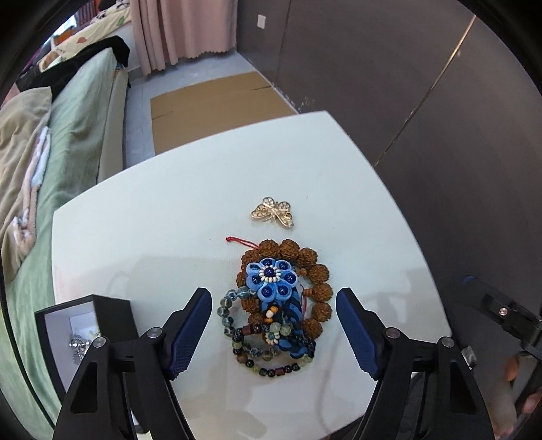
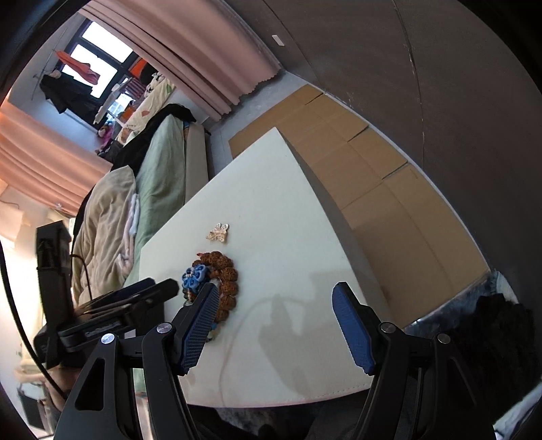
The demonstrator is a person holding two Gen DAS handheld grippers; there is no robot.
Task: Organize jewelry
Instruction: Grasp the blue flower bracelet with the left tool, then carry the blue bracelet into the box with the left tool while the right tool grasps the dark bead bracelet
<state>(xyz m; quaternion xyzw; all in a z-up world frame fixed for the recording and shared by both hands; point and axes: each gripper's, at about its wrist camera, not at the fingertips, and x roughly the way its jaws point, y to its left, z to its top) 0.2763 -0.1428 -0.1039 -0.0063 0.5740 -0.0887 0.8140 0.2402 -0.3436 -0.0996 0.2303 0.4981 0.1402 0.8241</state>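
A: Start with the nearest thing. How do the left tongs (image 1: 272, 318) stand?

B: Spread wide, one blue pad (image 1: 188, 335) on each side of the jewelry heap, pointing steeply down at it. The pads are apart from the beads; nothing is pinched between them.

A: And the right tongs (image 2: 274, 318)?

B: Also spread, with only bare table (image 2: 288, 210) between the pads. They grip nothing. The heap lies just left of their left finger, which hides part of it in that view.

A: What is in the heap?

B: A blue flower piece (image 1: 271, 279) lies on top. Under and around it curls a brown bead bracelet (image 1: 315, 281), with a thin red cord (image 1: 242, 241) trailing from its far end. Nearer the camera, strings of green and dark beads (image 1: 261, 355) loop out from beneath the flower piece. All of it touches, piled in one spot on the white top.

A: Anything beside it?

B: At the lower left of the left view, an open black box (image 1: 111, 314) stands at the table's near edge, with something silvery (image 1: 79, 342) inside. What it is I cannot tell.

A: Beyond the heap?

B: A gold butterfly brooch (image 1: 272, 211) lies alone, near the bracelet's far end but clear of it.

A: And past the table?

B: Flat cardboard (image 1: 210, 105) on the floor, a bed (image 1: 78, 135) with green sheets at the left, pink curtains (image 1: 179, 30) behind, and a dark wall (image 1: 389, 67) at the right.
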